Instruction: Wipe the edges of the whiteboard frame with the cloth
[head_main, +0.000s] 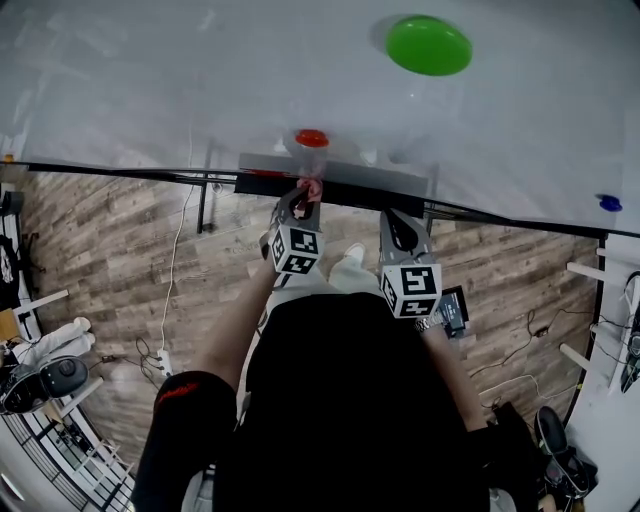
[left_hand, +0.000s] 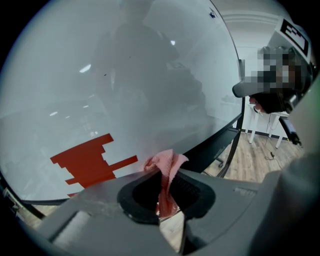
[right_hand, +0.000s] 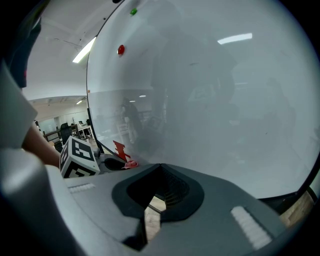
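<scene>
We hold the cloth (left_hand: 166, 165) in the left claw (left_hand: 165, 197): jaws closed on its bunched middle, pink tuft protruding fwd at the bottom edge of the whiteboard (left_hand: 125, 75), approx. mid-span of the frame (head_main: 120, 171); contact w/ frame not confirmable. Right claw (right_hand: 159, 192): jaws together, nothing between them, just beside the left. We judge the cloth light, soft, limp and non-fragile. Grip at the bunch and leave a free tuft to drag. The frame looks stiff, so light pressure should suffice.

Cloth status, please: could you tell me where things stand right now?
Left claw shut on cloth, at the bottom frame. Right claw shut, empty, alongside. Nothing seen blocking.
</scene>
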